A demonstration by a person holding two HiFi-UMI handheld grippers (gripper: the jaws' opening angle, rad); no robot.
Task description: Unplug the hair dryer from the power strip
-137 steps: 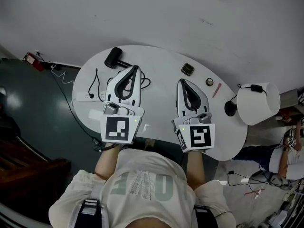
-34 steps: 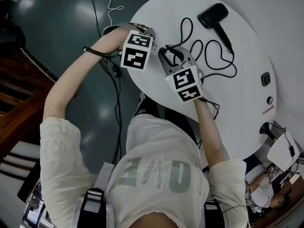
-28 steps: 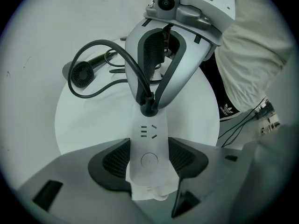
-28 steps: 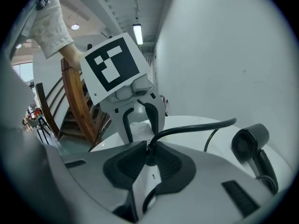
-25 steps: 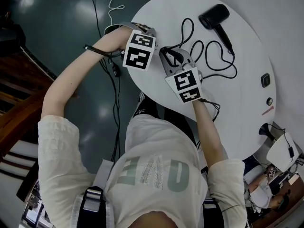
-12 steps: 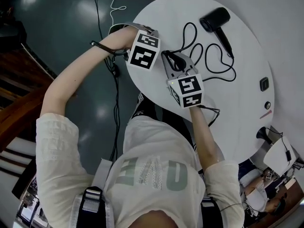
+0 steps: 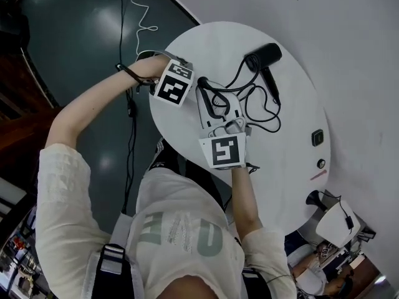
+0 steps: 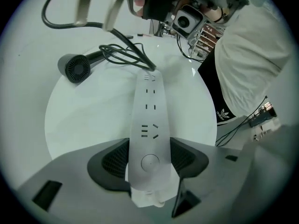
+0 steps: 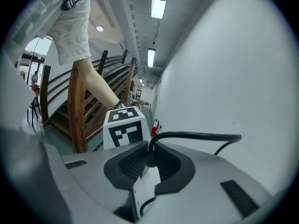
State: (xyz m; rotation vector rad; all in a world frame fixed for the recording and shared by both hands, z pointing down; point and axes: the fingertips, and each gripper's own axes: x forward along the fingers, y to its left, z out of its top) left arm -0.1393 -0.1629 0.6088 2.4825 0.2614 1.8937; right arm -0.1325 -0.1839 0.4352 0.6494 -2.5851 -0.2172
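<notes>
A round white bench (image 7: 293,161) stands at the edge of a dark, glossy floor (image 7: 68,48). The hair dryer (image 7: 262,53) lies on its side near the far rim. Its black cord (image 7: 265,108) trails in loose loops across the top. The right tongs (image 7: 206,86) hang over those loops near the bench's left edge, but the plug is too small to pick out from up here.

Looking along the left tongs (image 8: 149,158), their pose makes sense. They point steeply down and are clamped across the switch end of the white power strip (image 8: 148,108), one pad on each long side. That pins it flat so it can't lift with the plug. Every socket visible on the strip is empty. Past its far end the cord bunches on the bench, with the dryer just beyond.

Looking along the right tongs, the background is a white wall (image 9: 233,69), a wooden staircase (image 9: 79,106) and ceiling lights, with no bench in view, so they are tipped well up. Their pads are closed tight on the black plug (image 9: 150,158). They grip its body, so any pull goes to the plug and not the cord, which arcs off to the right. I'd judge the unplugging itself done, and the plug only needs setting down.
</notes>
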